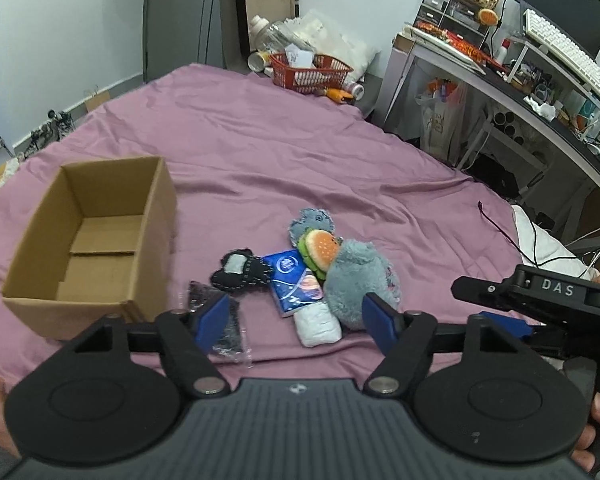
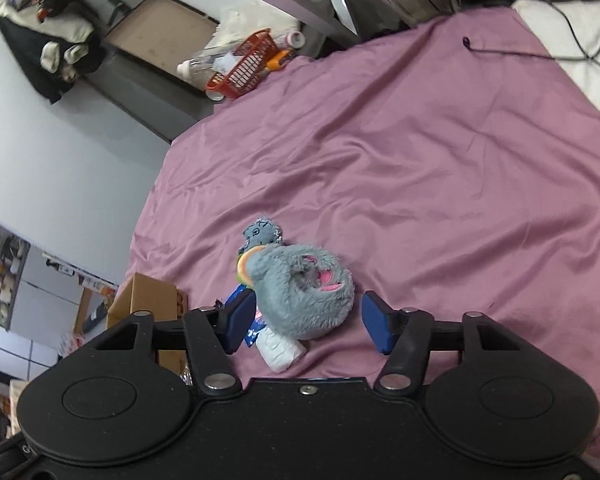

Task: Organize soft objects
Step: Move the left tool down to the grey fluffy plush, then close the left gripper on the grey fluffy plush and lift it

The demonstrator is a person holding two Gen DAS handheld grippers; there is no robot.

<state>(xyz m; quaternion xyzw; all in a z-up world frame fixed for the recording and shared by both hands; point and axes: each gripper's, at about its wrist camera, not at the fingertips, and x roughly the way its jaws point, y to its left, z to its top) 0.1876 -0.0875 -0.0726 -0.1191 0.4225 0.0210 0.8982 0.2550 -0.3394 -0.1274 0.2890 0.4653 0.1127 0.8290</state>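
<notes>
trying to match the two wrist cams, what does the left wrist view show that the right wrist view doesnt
Left wrist only: the open inside of the cardboard box, the black stitched plush, a dark packet in clear wrap, the desk with a white keyboard, and the right gripper from the side.

Right wrist only: the fluffy toy's pink inner patch and a heap of clothes.

Both: purple bedsheet, grey fluffy toy, burger plush, red basket.

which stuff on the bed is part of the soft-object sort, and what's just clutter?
Job:
- grey plush toy
- burger plush
- blue tissue pack
- white soft roll
- black fabric pouch
- cardboard box, open, nothing visible inside

Clutter:
- red basket
- black cable
- keyboard on the desk
</notes>
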